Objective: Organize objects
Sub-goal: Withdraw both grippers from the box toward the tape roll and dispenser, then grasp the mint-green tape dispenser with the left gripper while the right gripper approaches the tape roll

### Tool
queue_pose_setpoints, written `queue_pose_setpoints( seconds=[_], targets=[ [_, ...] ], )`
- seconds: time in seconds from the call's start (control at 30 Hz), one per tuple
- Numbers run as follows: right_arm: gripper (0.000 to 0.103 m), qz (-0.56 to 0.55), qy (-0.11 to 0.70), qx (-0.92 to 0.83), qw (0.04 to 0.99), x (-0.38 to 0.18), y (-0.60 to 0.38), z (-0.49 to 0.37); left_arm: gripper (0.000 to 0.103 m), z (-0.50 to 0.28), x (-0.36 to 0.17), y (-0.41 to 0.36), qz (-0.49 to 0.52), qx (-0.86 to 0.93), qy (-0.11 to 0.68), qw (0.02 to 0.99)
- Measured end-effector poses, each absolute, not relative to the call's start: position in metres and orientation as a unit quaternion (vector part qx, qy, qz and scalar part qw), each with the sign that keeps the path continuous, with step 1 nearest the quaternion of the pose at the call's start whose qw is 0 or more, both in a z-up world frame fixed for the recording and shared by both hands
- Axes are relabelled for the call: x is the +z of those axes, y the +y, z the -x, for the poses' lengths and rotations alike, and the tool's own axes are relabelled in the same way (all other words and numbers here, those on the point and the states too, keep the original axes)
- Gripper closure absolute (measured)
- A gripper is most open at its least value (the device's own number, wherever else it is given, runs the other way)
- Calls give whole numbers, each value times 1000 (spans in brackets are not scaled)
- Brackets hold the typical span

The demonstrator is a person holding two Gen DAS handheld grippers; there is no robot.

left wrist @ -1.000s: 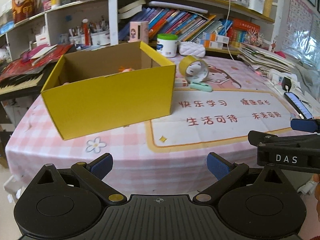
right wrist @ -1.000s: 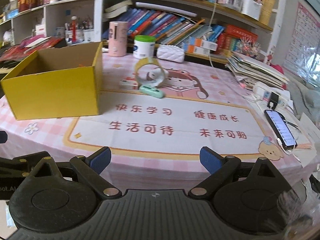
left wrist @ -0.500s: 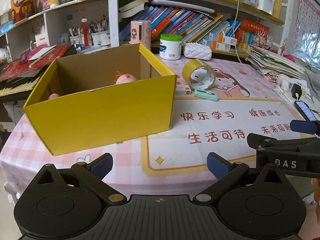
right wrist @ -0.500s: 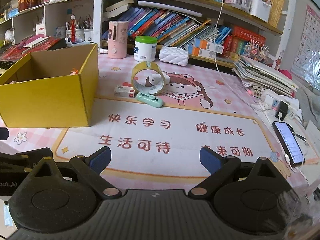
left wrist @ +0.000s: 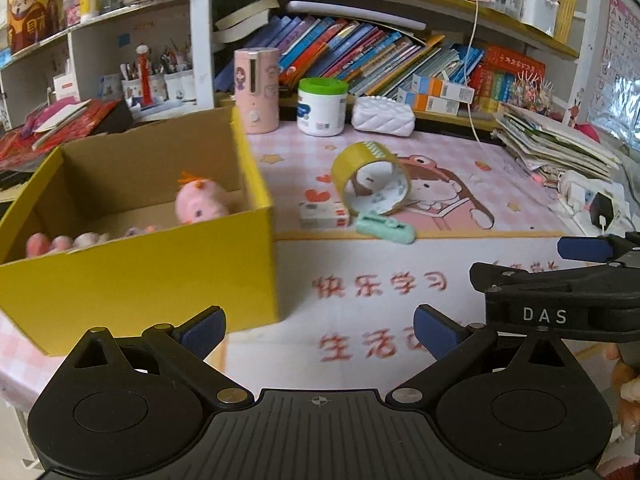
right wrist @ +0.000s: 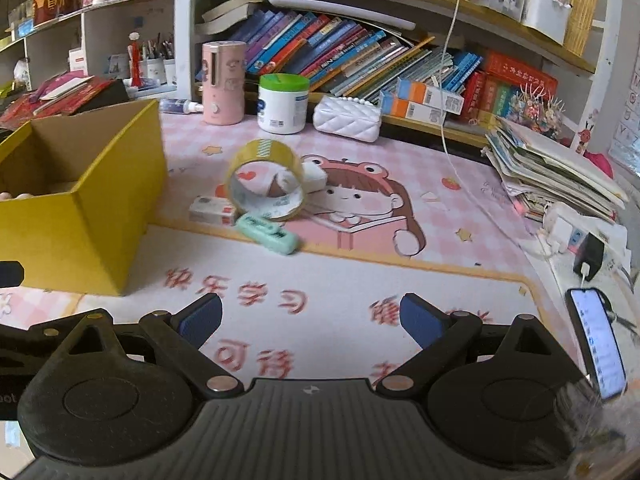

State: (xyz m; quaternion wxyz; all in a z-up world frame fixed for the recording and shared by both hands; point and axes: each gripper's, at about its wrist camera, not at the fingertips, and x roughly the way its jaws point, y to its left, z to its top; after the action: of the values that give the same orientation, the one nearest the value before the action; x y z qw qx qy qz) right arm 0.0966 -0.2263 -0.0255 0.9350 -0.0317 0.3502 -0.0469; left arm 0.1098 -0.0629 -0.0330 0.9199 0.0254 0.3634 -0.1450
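A yellow cardboard box (left wrist: 160,272) (right wrist: 100,216) stands on the left of the table with a pink plush toy (left wrist: 202,203) and other soft toys inside. A roll of yellow tape (left wrist: 370,178) (right wrist: 266,186) stands on edge mid-table, leaning on a small white box (left wrist: 325,215) (right wrist: 214,211) and a mint green case (left wrist: 386,230) (right wrist: 267,234). A white object sits behind the tape (right wrist: 314,174). My left gripper (left wrist: 320,330) is open and empty near the box's front corner. My right gripper (right wrist: 310,320) is open and empty over the mat.
A pink cylinder (right wrist: 223,82), a green-lidded white jar (right wrist: 283,104) and a white quilted pouch (right wrist: 347,118) stand at the back. Bookshelves rise behind. A paper stack (right wrist: 560,168), a power strip (right wrist: 576,232) and a phone (right wrist: 598,350) lie at the right.
Both grippers have moved forward over the table towards the box and the tape; the objects look larger and the box's inside now shows. Both stay open.
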Motion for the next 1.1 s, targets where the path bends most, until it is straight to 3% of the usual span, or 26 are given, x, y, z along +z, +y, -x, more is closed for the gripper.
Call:
queue_pose_setpoints(
  seconds=[0.6, 1.1],
  targets=[
    [9, 18, 341, -10, 940, -29, -314, -154, 6, -147, -37, -143, -34, -121, 358, 925],
    [9, 8, 329, -16, 944, -29, -350, -162, 11, -215, -88, -185, -59, -132, 362, 921]
  ],
)
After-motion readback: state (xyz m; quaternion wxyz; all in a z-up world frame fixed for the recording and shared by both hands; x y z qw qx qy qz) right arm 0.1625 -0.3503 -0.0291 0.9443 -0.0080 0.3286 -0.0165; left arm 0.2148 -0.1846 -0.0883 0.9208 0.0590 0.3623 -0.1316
